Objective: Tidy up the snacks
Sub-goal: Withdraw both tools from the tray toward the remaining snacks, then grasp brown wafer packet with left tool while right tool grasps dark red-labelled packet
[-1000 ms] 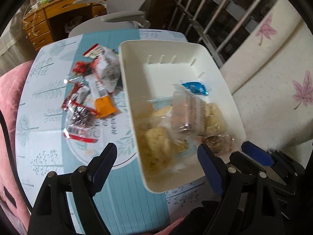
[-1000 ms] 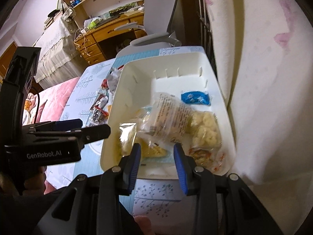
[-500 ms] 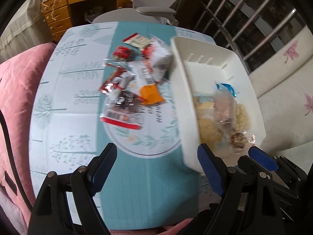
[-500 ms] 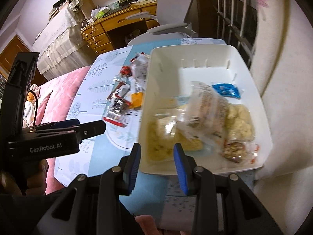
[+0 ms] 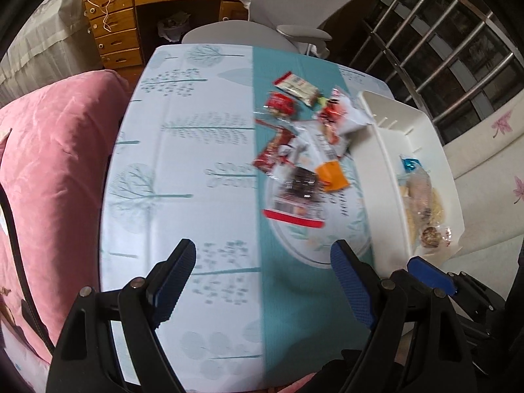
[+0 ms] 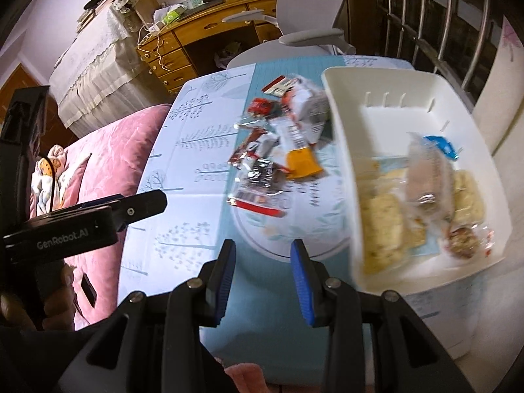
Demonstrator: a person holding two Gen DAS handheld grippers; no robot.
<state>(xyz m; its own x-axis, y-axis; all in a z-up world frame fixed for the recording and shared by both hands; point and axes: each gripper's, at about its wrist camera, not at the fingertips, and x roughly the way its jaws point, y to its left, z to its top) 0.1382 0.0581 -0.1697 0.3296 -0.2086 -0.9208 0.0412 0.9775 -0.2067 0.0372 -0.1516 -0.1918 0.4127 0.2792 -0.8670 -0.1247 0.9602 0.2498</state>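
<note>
Left gripper (image 5: 263, 273) held over the near half of the desk (image 5: 183, 170), jaws spread wide, nothing between them. Right gripper (image 6: 263, 268) just beside it on the right, jaws partly apart with a narrow gap, also empty, hanging over the teal strip near the desk's front edge.

White bin (image 6: 458, 114) set along the right edge of the desk, reaching from the far right corner almost to the near edge. Inside it, toward the near end: several clear-wrapped yellowish snack packs (image 6: 383, 226), a clear bag (image 6: 425, 170) lying on top of them, a small brown snack in clear wrap (image 6: 463, 239) at the near right corner, and a blue packet (image 6: 440, 145) farther back.

Loose pile of snack packets (image 5: 301, 150) left of the bin, around the middle of the desk toward the far edge, red, silver and white wrappers overlapping; an orange packet (image 5: 332, 175) just beside the bin wall; a clear pack with a red strip (image 5: 296, 203) nearest the grippers. Details blurred.

Pink cushion (image 5: 55, 170) against the desk's left edge; grey chair (image 5: 294, 3) and wooden drawers (image 5: 114, 36) beyond the far edge.
</note>
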